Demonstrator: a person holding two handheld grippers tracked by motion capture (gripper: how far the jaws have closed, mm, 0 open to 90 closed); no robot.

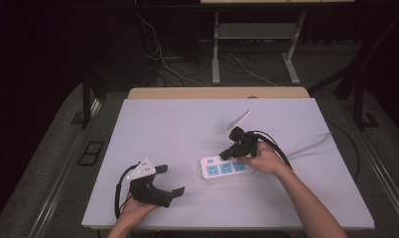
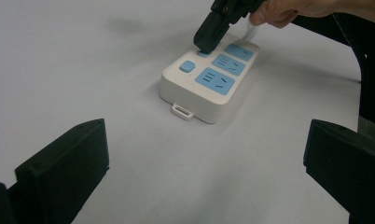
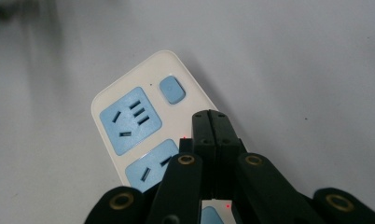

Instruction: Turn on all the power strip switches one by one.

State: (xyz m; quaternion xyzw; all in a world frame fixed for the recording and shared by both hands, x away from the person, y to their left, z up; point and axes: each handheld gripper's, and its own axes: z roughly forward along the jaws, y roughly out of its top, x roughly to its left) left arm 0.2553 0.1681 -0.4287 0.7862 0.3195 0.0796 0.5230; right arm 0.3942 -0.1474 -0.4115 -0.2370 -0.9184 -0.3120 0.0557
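Power strip [image 1: 226, 168] lies flat on the white table [image 1: 177, 129], a little right of centre and near our edge, its blue sockets facing up. We hold the right gripper [image 1: 226, 154] with its jaws pressed together, tip angled down onto the strip's top face. We judge the step in hand to be pressing a switch: the closed tip works as a single poking finger. The left gripper [image 1: 173, 181] rests well apart to the left, jaws spread wide with nothing between them.

The next move, as we read it, calls for a short, straight push down on the button and then a clean lift, keeping the tip from sliding onto a socket.

The left gripper view gives the side-on look: the right gripper's tip [image 2: 205, 44] sits on a small blue button beside the larger blue button [image 2: 187, 66], at the strip's end with the hanging tab [image 2: 183, 111]. The right gripper view, looking along its own closed jaws [image 3: 210, 122], hides that contact point but shows the socket holes and the larger button [image 3: 171, 89] clearly. The high view alone shows the white cord [image 1: 311, 145] trailing off to the right.
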